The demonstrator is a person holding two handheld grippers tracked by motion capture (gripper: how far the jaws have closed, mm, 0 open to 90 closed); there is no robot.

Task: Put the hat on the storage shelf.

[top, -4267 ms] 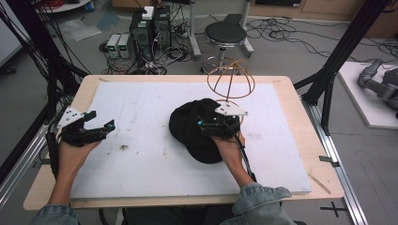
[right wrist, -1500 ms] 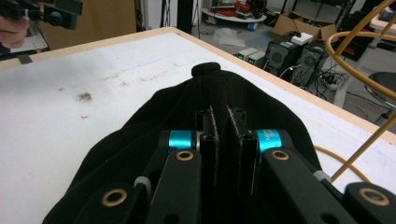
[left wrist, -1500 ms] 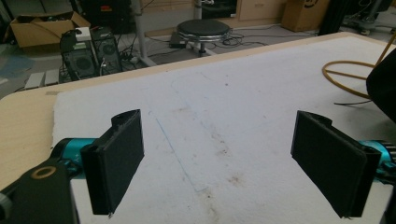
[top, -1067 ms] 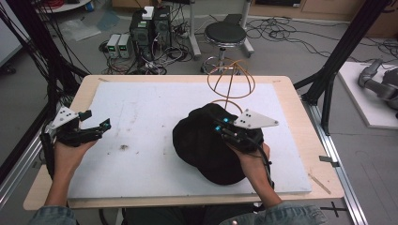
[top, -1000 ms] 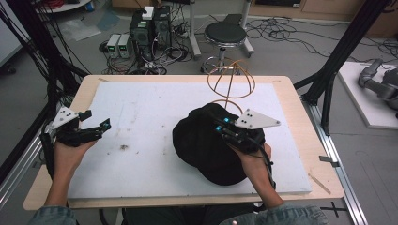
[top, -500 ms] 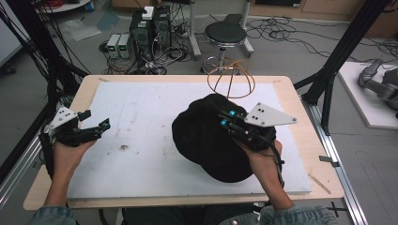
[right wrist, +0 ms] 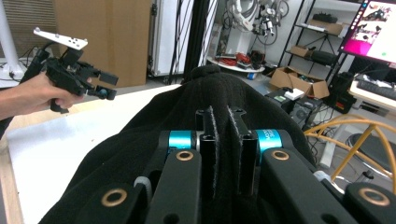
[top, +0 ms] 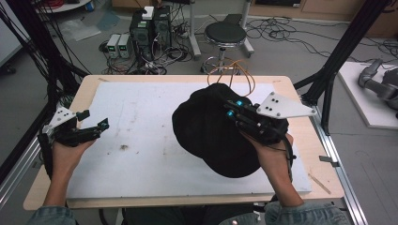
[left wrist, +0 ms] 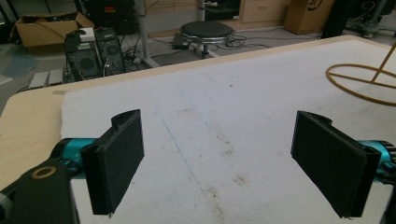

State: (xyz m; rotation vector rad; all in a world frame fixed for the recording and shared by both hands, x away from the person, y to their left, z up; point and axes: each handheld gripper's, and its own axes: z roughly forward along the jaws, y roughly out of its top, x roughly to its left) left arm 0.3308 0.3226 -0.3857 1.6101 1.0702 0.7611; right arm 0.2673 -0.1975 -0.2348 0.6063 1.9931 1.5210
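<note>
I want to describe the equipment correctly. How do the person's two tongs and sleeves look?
Both tongs, left and right, are black with teal collars behind flat black padded jaws. Each carries a grey three-cornered plate on top. Brass-coloured rivets mark the linkages. The sleeves are blue denim.

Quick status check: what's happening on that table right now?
Right hand-held gripper clamped on black hat, lifted. Left hand-held gripper open, idle. Wire stand just behind hat.

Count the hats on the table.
1. A black hat is at the right of the white mat, pinched in the right gripper, just in front of the yellow wire stand.
</note>
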